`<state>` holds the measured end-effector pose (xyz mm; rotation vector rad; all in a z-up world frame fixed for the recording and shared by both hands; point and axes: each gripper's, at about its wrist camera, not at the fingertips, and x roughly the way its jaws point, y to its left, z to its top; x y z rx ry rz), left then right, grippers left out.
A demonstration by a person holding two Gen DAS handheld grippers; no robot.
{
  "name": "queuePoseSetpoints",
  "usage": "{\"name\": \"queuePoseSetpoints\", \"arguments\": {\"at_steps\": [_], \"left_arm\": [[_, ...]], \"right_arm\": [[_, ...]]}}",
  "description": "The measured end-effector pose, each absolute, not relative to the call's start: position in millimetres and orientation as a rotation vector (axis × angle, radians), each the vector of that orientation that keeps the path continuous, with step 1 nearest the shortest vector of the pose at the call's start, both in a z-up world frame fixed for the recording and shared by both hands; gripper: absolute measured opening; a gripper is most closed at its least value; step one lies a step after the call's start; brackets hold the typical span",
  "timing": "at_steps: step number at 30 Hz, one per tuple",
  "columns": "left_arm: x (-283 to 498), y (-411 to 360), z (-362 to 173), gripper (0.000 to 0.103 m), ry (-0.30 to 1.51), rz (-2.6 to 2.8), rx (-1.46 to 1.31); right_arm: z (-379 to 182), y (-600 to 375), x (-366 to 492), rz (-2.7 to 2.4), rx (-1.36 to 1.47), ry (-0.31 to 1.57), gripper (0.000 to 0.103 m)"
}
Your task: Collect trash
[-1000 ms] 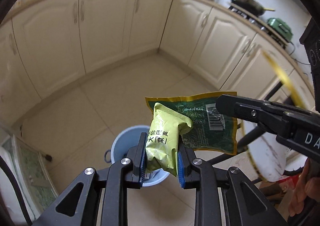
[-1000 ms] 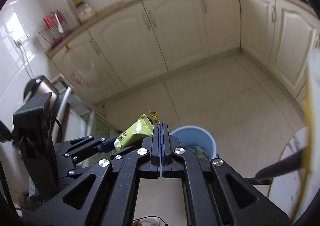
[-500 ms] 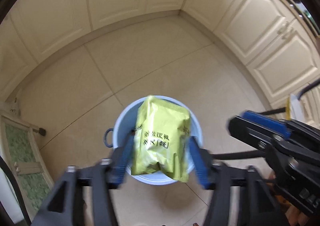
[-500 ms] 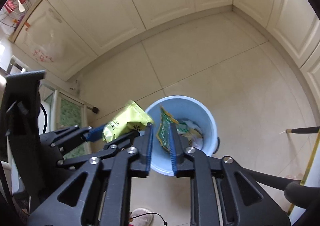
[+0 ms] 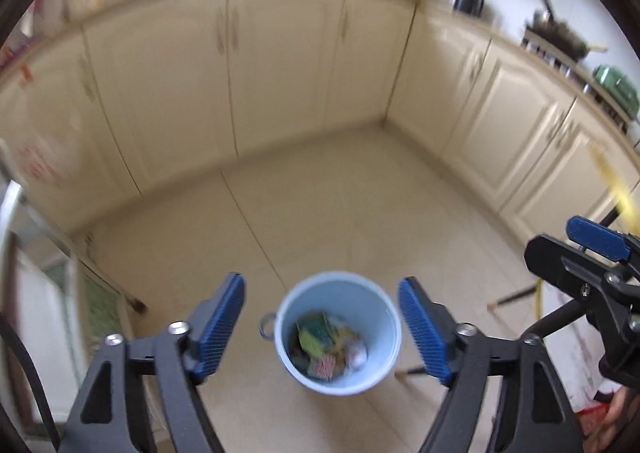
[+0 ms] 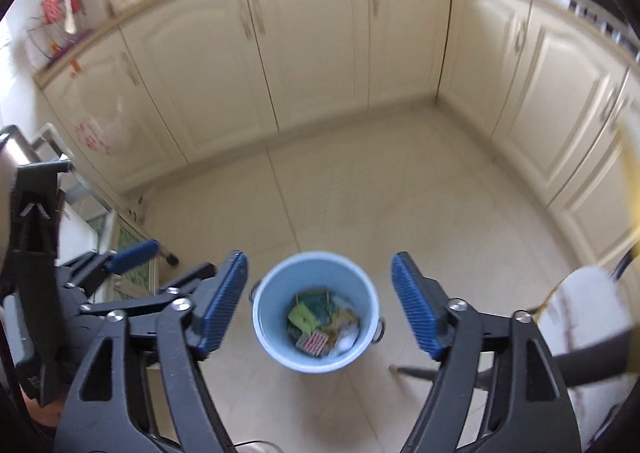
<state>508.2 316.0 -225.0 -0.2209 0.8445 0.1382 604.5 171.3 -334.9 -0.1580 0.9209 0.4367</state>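
You are holding both grippers above the light blue trash bucket [image 5: 338,333], which is standing on the tiled kitchen floor [image 5: 340,205] in the corner formed by the cream cabinets [image 5: 280,69]. Your left gripper [image 5: 320,329] is showing its jaws spread wide with nothing between the blue pads, and the bucket is sitting in the gap between them as seen from above. Your right gripper [image 6: 318,305] is doing the same: jaws spread, empty, bucket framed between the pads.

The trash is lying inside the bucket. In the right wrist view you are looking at a yellow-green snack packet [image 6: 302,315], a dark green wrapper [image 6: 320,303] just beside it, a red-and-white patterned piece [image 6: 313,343] and some crumpled white paper [image 6: 347,337] at the bottom. No item is hanging from either gripper, so the dropping step is looking complete for both hands.

Both views are blurred, so fine detail on the wrappers is not readable.

Judging from this, you are sitting between one deposit and the next pickup. The next move is calling for you to lift both grippers away from the bucket and turn toward the white round desk [image 6: 584,317] at your right, where more litter may be waiting, though none is showing on the part you can see. Keep the jaws spread as you approach.
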Motion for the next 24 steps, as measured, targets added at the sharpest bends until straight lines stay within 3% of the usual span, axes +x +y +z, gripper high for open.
{"name": "queuePoseSetpoints", "arguments": {"at_steps": [2,4,8,15,24], "left_arm": [[475,304,-191,0.085,0.753,0.158,-0.191],[444,291,-164,0.093,0.683,0.156,-0.174],[376,260,-115,0.099,0.563,0.133,-0.149],[239,210,-63,0.102,0.391,0.086,-0.102],[34,169,-44,0.102,0.227,0.013,-0.085]], "right_arm": [[-301,164,583,0.438,-0.171,0.852,0.085],[-267,159,559,0.426,-0.192,0.778,0.096],[-206,140,508,0.397,-0.208,0.663,0.102],[-116,84,411,0.281,-0.196,0.506,0.103],[-18,15,288,0.149,-0.095,0.327,0.103]]}}
